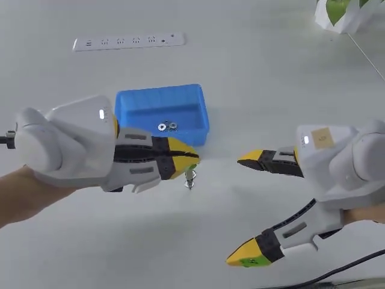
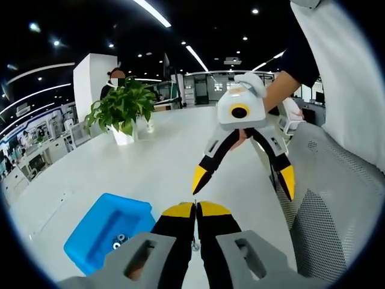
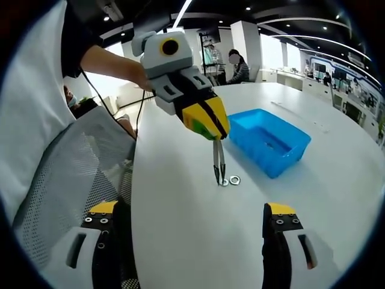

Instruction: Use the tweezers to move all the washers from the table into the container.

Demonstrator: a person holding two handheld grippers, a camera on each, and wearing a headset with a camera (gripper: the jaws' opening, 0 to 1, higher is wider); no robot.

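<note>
Two small silver metal washers [image 3: 234,179] lie on the white worktop [image 3: 180,229], near the blue plastic container [image 3: 271,143], which already holds a few more [image 1: 167,126]. The thin metal tweezers [image 3: 218,161] point straight down with their tips at one washer, apparently to pinch it. The left tongs [image 3: 213,129] are clamped on the tweezers. The right tongs [image 1: 237,211] gape wide, holding nothing, kept off to the side.

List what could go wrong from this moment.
The tweezers have their tips at two washers lying close together on the table; they could nudge one away or pinch both. The left claw grips the tweezers only at their upper end, so they may twist under pressure. A washer could slip off before clearing the blue container wall.
</note>
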